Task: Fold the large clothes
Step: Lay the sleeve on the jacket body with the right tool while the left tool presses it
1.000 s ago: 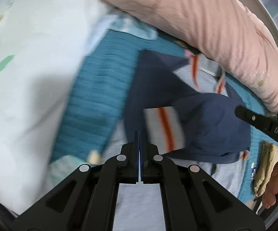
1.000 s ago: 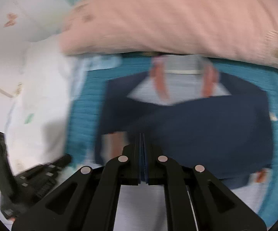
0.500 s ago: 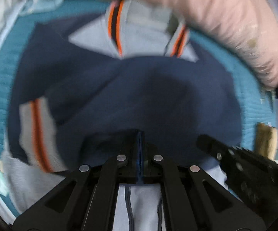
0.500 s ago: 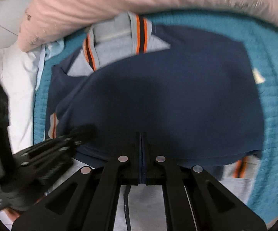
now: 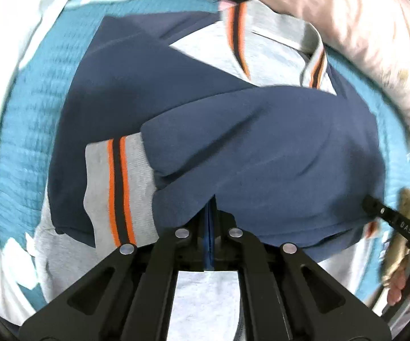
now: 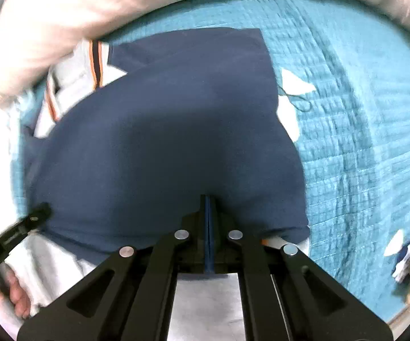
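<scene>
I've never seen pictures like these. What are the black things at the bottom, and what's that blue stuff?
A person holds a grabbing tool in each hand, with a camera looking along its two fingers. One picture comes from the left tool, the other from the right tool. Both are pinched shut on a navy sweater with grey, orange-striped cuffs, folding it. It lies on a teal blanket, near a pink pillow.

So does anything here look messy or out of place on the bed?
A little. The navy sweatshirt lies slightly askew on the teal quilt, its collar tucked under the pink pillow. One striped cuff sticks out at the left.
</scene>
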### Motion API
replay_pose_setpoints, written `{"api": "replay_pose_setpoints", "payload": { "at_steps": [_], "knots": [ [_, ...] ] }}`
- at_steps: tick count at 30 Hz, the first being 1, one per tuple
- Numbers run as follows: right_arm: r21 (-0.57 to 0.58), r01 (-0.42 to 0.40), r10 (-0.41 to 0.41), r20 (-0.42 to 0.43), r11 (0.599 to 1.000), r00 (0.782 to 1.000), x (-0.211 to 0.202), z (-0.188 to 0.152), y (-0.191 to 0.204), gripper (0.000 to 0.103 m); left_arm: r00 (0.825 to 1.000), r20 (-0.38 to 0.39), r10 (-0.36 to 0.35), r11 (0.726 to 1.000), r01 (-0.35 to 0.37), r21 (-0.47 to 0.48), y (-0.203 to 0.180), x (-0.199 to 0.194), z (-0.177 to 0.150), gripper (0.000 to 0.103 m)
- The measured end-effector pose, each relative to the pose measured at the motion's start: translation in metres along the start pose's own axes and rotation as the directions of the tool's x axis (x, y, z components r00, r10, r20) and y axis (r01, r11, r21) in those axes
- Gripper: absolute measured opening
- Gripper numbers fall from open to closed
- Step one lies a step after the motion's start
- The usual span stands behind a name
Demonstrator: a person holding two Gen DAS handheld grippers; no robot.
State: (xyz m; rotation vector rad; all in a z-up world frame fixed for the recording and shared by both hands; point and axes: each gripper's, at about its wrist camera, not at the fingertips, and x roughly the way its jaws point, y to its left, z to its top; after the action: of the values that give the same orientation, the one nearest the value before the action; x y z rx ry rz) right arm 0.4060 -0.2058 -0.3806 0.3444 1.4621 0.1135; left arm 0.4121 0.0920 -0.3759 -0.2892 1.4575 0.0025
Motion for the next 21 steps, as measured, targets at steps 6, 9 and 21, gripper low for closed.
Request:
{"api": "replay_pose_setpoints", "payload": {
  "at_steps": [6, 9, 21],
  "knots": [
    [0.123, 0.083, -0.087, 0.028, 0.989, 0.996, 0.001, 0.006, -0.044, 0.000, 0.993, 0.028, 0.117, 0.990, -0.118, 0.078, -0.025, 0.008, -0.002, 0.002],
    [0.088, 0.108, -0.112, 0.039, 0.990, 0.993, -0.015, 0.011, -0.026, 0.000, 0.994, 0.051, 0.096, 0.990, -0.101, 0.103, -0.037, -0.006, 0.000, 0.002],
    [-0.057, -0.087, 0.090, 0.047, 0.995, 0.995, 0.023, 0.034, 0.084, 0.000, 0.992, 0.054, 0.117, 0.993, -0.118, 0.013, -0.035, 0.013, 0.045, 0.002]
  ]
}}
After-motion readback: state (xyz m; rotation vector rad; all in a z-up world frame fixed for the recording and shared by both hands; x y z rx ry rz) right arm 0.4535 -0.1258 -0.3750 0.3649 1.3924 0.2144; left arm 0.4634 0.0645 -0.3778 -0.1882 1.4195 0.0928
